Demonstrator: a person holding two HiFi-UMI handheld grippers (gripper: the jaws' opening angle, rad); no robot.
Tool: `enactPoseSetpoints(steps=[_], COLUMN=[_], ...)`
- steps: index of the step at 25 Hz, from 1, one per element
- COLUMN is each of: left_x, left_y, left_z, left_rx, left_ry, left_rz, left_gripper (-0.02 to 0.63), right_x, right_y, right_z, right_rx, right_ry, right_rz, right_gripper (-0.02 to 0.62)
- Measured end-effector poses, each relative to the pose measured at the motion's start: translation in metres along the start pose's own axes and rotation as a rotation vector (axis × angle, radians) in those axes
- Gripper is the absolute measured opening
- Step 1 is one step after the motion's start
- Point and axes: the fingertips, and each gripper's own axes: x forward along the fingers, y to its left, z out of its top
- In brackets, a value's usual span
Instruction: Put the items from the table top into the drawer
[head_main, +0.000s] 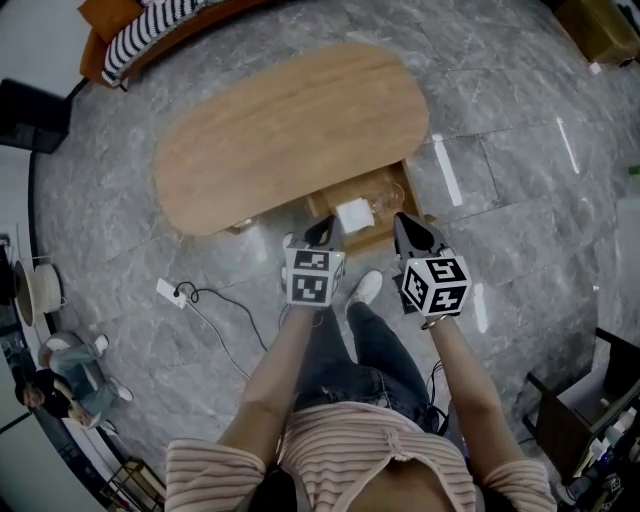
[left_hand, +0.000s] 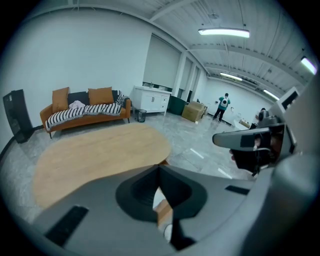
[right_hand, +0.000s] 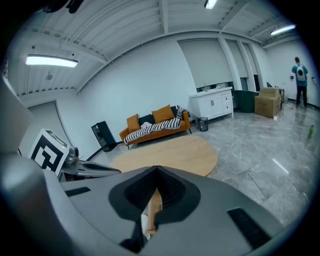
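The oval wooden table has a bare top. Under its near edge a wooden drawer stands pulled out, with a white box and a clear glass inside. My left gripper hovers over the drawer's near left corner, jaws shut and holding nothing. My right gripper hangs just right of it, over the drawer's near right side, also shut and empty. In the left gripper view the closed jaws point at the table. In the right gripper view the closed jaws face the table.
An orange sofa with a striped blanket stands beyond the table. On the floor to the left lie a white power strip and its cable. A person sits at the far left. A dark shelf unit stands at the right.
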Motion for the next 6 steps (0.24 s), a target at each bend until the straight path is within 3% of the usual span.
enactPoseSetpoints(steps=[6], left_x=[-0.022], left_y=[0.001], left_z=[0.006], left_rx=[-0.017], left_ry=[-0.025], left_rz=[0.015], left_gripper=[0.014], right_x=[-0.010], right_y=[0.011], right_z=[0.008], right_rx=[-0.004], right_ry=[-0.015], right_rz=[0.017], right_gripper=[0.008])
